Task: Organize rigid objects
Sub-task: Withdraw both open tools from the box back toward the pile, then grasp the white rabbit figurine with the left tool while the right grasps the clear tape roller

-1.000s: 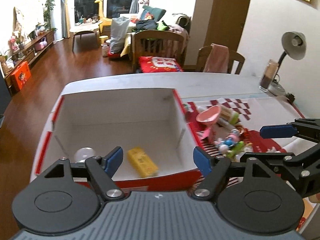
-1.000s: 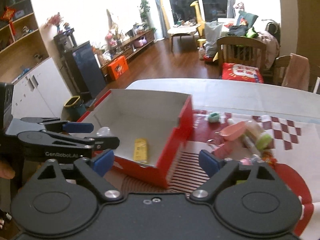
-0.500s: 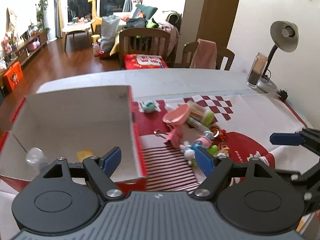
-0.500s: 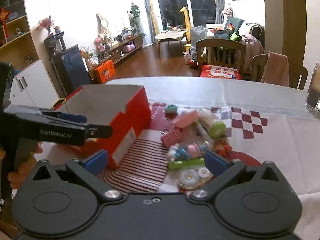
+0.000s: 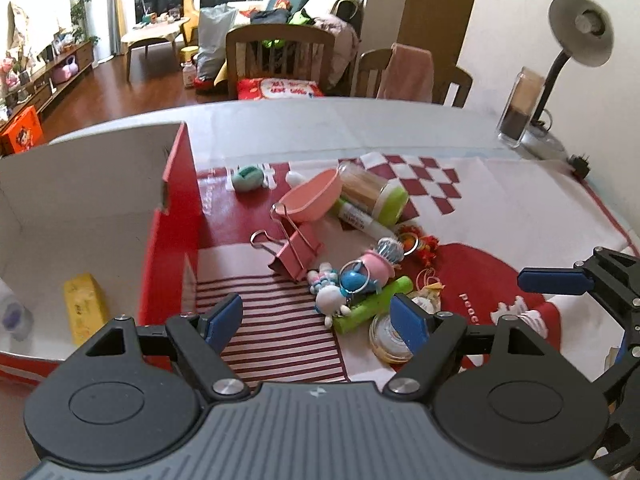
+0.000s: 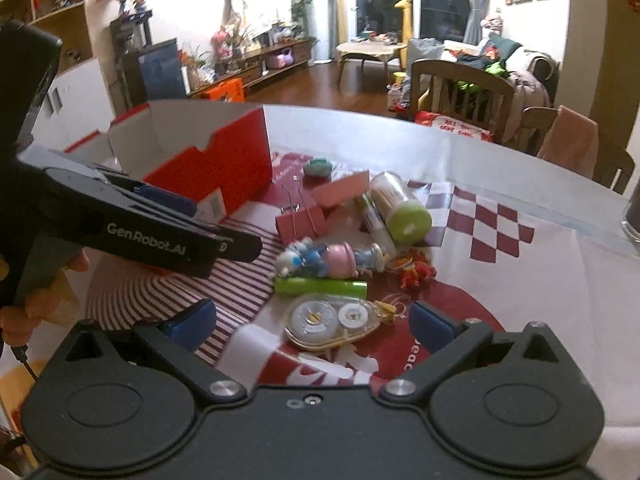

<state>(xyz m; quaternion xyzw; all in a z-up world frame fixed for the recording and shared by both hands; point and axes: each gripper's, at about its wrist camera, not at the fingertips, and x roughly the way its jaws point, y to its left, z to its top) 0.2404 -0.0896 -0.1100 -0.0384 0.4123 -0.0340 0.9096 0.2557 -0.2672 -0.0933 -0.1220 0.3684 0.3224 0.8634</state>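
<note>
A pile of small items lies on the red-and-white cloth: a pink binder clip (image 5: pixel 296 254), a pink bowl (image 5: pixel 312 196), a clear tube with a green cap (image 5: pixel 376 194), toy keychains (image 5: pixel 360 272), a green stick (image 5: pixel 372 304) and a clear tape dispenser (image 6: pixel 332 320). To the left stands the red box (image 5: pixel 172 216) with a yellow block (image 5: pixel 84 308) inside. My left gripper (image 5: pixel 316 318) hangs open over the striped cloth, at the near edge of the pile. The right gripper (image 6: pixel 312 322) is wide open just short of the tape dispenser. Neither holds anything.
A desk lamp (image 5: pixel 576 36) and a glass jar (image 5: pixel 520 108) stand at the table's far right. Wooden chairs (image 5: pixel 280 56) line the far edge. A small teal item (image 5: pixel 248 178) lies beside the box. A person's hand (image 6: pixel 40 292) grips the left tool.
Both views have swung from the box towards the pile and dropped closer to the table. The right jaws have spread a little wider.
</note>
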